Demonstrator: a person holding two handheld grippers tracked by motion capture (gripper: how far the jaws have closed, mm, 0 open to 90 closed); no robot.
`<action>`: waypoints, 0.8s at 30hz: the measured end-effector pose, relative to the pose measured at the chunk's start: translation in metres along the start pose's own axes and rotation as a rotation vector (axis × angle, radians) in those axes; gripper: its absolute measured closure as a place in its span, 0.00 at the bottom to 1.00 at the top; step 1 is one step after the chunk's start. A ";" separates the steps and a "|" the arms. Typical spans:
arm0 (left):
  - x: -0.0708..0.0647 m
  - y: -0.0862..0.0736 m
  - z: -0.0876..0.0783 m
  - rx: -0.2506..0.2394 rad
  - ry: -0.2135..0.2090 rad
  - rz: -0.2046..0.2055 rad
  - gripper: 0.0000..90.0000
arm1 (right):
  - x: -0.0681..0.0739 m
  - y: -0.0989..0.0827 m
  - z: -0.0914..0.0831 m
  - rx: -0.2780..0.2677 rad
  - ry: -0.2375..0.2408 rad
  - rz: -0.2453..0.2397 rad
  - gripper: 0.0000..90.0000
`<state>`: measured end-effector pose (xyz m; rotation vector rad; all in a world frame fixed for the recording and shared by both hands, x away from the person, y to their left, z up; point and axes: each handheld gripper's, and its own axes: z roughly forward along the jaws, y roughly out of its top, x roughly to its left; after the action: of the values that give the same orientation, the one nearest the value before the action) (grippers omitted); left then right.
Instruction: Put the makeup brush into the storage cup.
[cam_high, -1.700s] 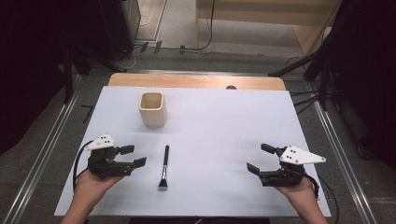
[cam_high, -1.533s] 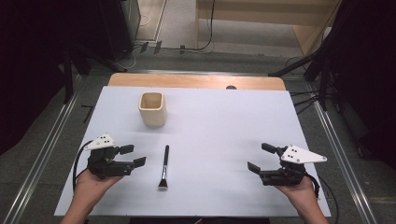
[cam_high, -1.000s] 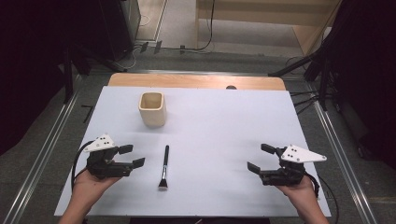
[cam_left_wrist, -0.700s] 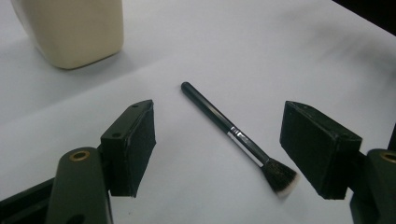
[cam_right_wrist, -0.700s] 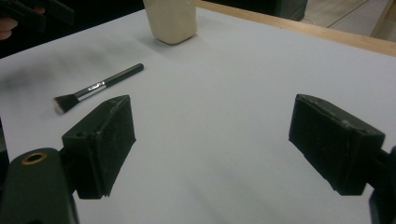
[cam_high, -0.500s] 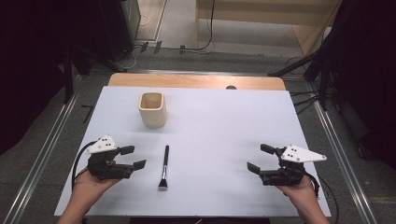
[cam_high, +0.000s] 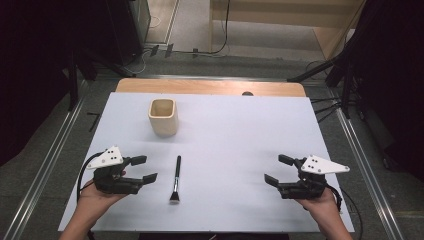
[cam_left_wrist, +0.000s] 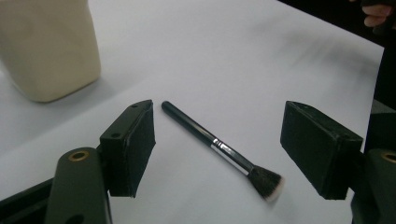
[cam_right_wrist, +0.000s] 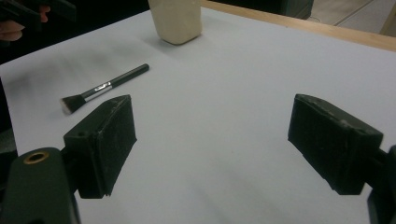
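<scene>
Two things lie before us: a brush (cam_high: 175, 178) flat on the white sheet (cam_high: 240, 135), and a cream cup (cam_high: 163, 117) upright beyond its handle end. Nothing blocks the brush. Our left gripper (cam_high: 141, 169) waits just beside it, jaws spread and empty; our right gripper (cam_high: 278, 169), well apart from it, likewise.

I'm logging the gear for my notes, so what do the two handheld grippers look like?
Both grippers, left and right, have black bodies with two blocky black jaws and a pale three-cornered top plate with small dark dots. A black cable loops from the left one. No sleeves show.
</scene>
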<state>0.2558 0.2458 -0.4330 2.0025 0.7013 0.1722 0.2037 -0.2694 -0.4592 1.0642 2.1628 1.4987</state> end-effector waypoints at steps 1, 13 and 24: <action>0.000 0.000 -0.001 -0.010 -0.001 0.002 0.30 | 0.000 0.000 0.000 -0.001 0.001 0.001 0.18; 0.001 0.002 0.001 -0.028 0.012 -0.019 0.29 | 0.000 0.000 0.000 -0.003 0.001 0.001 0.18; -0.004 0.007 0.013 -0.022 -0.001 0.003 0.28 | 0.000 0.000 0.000 -0.004 0.001 -0.003 0.18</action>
<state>0.2607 0.2317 -0.4327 1.9822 0.6929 0.1798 0.2035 -0.2691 -0.4592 1.0590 2.1600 1.5021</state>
